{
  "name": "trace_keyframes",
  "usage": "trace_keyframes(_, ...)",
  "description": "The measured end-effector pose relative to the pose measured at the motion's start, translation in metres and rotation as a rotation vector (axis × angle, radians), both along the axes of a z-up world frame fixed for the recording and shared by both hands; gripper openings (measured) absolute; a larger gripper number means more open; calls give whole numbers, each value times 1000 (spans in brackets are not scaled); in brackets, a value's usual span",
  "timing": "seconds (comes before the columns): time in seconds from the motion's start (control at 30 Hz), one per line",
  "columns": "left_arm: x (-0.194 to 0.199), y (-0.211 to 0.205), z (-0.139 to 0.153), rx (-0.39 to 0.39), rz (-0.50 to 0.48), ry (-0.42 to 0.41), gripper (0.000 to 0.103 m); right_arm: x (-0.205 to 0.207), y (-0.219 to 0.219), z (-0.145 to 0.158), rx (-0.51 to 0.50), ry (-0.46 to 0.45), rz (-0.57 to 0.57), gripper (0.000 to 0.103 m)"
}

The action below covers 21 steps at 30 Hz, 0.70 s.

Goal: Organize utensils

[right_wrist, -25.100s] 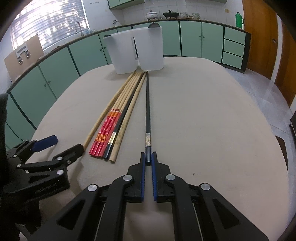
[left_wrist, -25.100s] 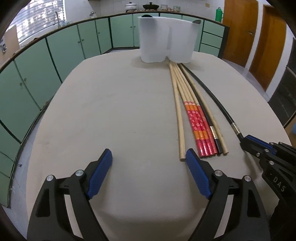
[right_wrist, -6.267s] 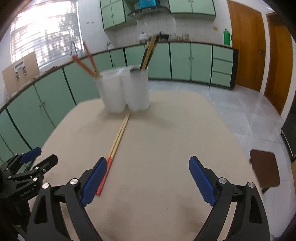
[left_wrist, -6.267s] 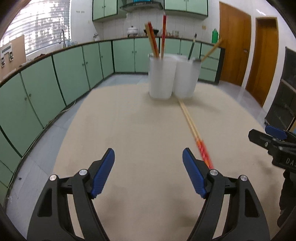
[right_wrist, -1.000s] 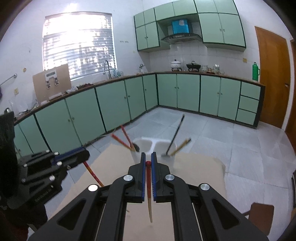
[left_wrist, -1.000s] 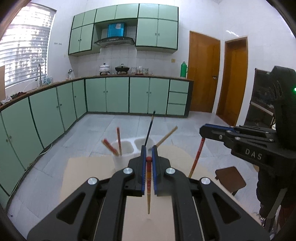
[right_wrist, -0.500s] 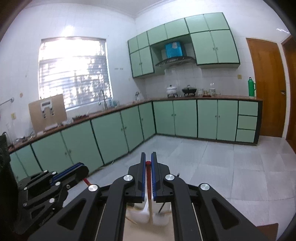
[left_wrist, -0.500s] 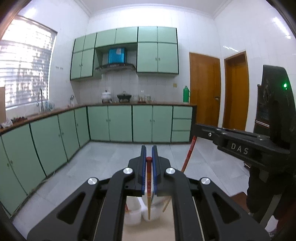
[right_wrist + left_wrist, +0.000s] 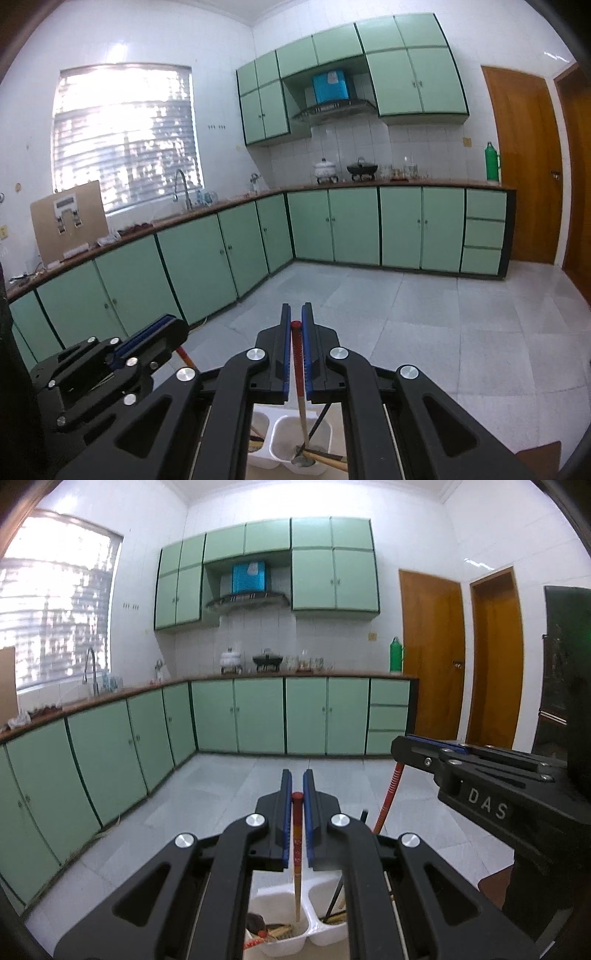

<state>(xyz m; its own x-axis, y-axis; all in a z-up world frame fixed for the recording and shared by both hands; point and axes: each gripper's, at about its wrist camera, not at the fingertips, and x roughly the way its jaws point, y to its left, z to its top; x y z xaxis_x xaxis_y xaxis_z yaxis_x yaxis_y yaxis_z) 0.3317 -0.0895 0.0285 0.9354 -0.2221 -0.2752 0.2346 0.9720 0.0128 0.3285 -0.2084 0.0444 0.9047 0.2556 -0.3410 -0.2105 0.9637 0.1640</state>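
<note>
Both wrist views high above the white holder [image 9: 284, 943], facing the same green cabinets [image 9: 400, 229].

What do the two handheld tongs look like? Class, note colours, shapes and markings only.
Both tongs, left and right, are matte black angular frames with triangular cutouts, round silver screws, and blue ribbed pads lining the fingers. The right one's side reads "DAS" in white. No cables or sleeves are visible.

The left gripper [image 9: 297, 805] has its jaws closed on a red-topped chopstick [image 9: 296, 849], which hangs upright with its pale tip down inside the left compartment of the white utensil holder [image 9: 308, 930]. That compartment and the right one already contain other utensils. At the right, the right gripper [image 9: 424, 744] grips a second red chopstick [image 9: 389, 795], slanted toward the holder. Green cabinets [image 9: 258, 716] line the background.
</note>
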Motion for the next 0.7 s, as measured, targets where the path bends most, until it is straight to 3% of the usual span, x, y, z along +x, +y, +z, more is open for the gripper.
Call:
trace_keyframes(0.23,1,13,-14,13,3,47,7,9,7,-26,-53,81,17,6)
trace_keyframes(0.3,1,17,-13,5,2,54,9,8,5,-29,-56,94,16,15)
trace_keyframes(0.43,-11,26,-8,4,14,39,24,-4,-4,-28,-58,89,-9,23)
trace_keyframes(0.57,-30,38,-1,-25,31,29,40,-24,-21,-25,-39,74,-38,40)
trace_keyframes(0.7,-53,46,-3,-30,50,28,49,-49,-34,-26,-18,60,-45,51)
